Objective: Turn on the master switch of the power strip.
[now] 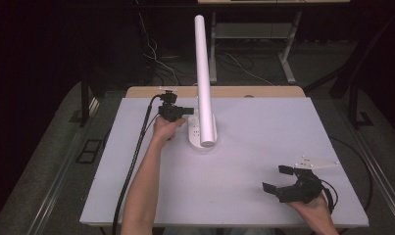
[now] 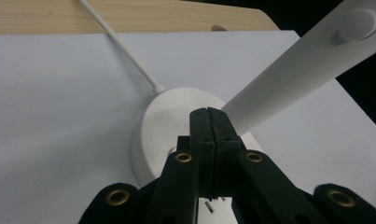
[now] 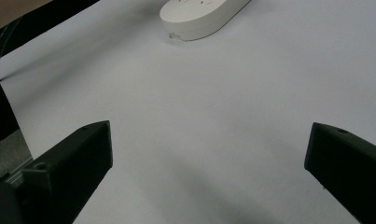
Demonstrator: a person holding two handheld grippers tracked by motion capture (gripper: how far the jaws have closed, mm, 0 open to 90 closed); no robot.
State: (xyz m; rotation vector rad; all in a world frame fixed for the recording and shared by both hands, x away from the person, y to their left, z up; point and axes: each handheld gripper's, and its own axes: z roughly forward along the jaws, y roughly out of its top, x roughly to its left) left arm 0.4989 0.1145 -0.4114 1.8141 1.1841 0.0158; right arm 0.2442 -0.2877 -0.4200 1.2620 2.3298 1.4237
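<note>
My left gripper (image 1: 187, 110) sits at the far middle of the white table (image 1: 263, 147), its jaws pressed flat together with nothing between them. In the left gripper view the closed tips (image 2: 209, 116) rest over the round white base (image 2: 162, 126) of a desk lamp, right where the lamp's long white arm (image 2: 288, 79) meets it. A thin white cord (image 2: 125, 51) runs from the far side of the base toward the wooden strip (image 2: 129, 14) along the table's far edge. From the high view the lamp arm (image 1: 204, 73) rises tall and leans a little toward me, just right of my left hand (image 1: 164, 128).

My right gripper (image 1: 277, 178) hovers near the table's near right corner, well apart from the lamp, with its jaws spread wide and empty. In the right gripper view the two black jaws frame bare white tabletop, and the lamp base (image 3: 202, 16) shows far off at the top.
</note>
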